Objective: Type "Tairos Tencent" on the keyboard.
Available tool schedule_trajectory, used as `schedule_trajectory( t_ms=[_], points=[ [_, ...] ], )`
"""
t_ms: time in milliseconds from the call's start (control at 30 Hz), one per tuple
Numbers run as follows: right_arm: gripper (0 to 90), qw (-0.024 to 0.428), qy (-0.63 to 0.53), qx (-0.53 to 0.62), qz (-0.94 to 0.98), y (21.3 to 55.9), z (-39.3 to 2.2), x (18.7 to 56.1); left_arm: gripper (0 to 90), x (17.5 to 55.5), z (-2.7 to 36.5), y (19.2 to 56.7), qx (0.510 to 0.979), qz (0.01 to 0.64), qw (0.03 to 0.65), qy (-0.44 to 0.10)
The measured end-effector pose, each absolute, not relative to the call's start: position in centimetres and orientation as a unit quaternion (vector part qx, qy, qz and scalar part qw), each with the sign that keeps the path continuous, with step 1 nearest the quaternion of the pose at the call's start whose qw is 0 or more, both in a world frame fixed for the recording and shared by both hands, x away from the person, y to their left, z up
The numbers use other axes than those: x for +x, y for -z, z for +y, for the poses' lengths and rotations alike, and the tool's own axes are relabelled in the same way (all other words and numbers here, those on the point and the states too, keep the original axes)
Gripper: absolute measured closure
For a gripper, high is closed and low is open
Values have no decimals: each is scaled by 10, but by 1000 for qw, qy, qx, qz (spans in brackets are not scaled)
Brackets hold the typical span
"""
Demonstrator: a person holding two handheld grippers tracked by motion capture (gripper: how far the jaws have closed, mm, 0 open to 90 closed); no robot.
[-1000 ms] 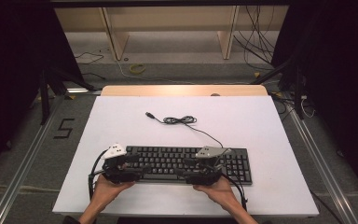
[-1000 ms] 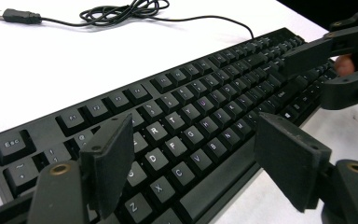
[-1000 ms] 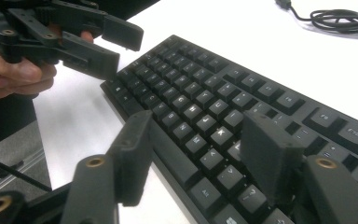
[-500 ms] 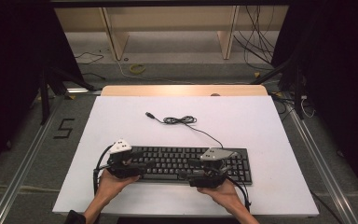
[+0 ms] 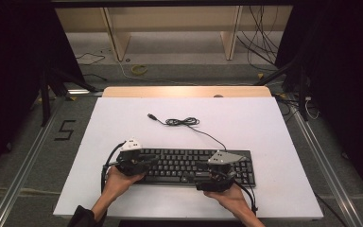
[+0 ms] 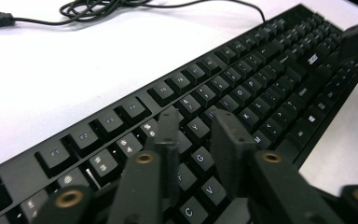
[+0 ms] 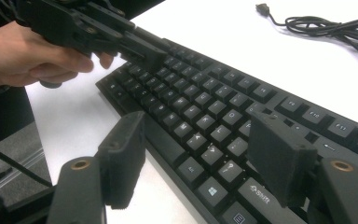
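Observation:
A black keyboard [image 5: 184, 165] lies along the near part of the white table [image 5: 264, 127]. Its cable [image 5: 182, 122] is coiled behind it and ends in a loose USB plug [image 5: 150, 115]. My left gripper [image 5: 153, 162] hovers over the keyboard's left half. Its jaws have just been closing and now stand a narrow gap apart above the letter keys [image 6: 196, 119], gripping nothing. My right gripper [image 5: 194, 172] is at the keyboard's front edge, right of centre, pointing toward the left one. Its jaws [image 7: 196, 135] have been opening and straddle the bottom key rows without pressing them.
The table's near edge is just behind both hands. A wooden strip [image 5: 184, 91] runs along the far edge. Beyond it are shelf legs and loose cables on the floor. Metal rails [image 5: 23, 175] flank the table, and dark curtains stand on both sides.
My left gripper has slid right onto the keyboard and its jaws have narrowed. The right gripper has stayed nearly in place. The keyboard and cable have not moved.

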State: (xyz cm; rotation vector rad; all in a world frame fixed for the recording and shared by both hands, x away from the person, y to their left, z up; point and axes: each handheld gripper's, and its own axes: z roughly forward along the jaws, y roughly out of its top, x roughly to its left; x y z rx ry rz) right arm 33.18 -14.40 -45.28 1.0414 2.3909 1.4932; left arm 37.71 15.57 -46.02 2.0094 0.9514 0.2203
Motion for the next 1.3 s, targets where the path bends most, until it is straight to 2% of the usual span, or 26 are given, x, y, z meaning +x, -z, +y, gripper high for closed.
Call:
schedule_trajectory(
  t_ms=[300,1300],
  points=[
    [378,73,-499,349,790,452,-152,328,889,385,147,465,825,378,410,-91],
    [347,75,-499,345,791,452,-156,320,895,395,140,475,837,388,378,-74]
  ],
)
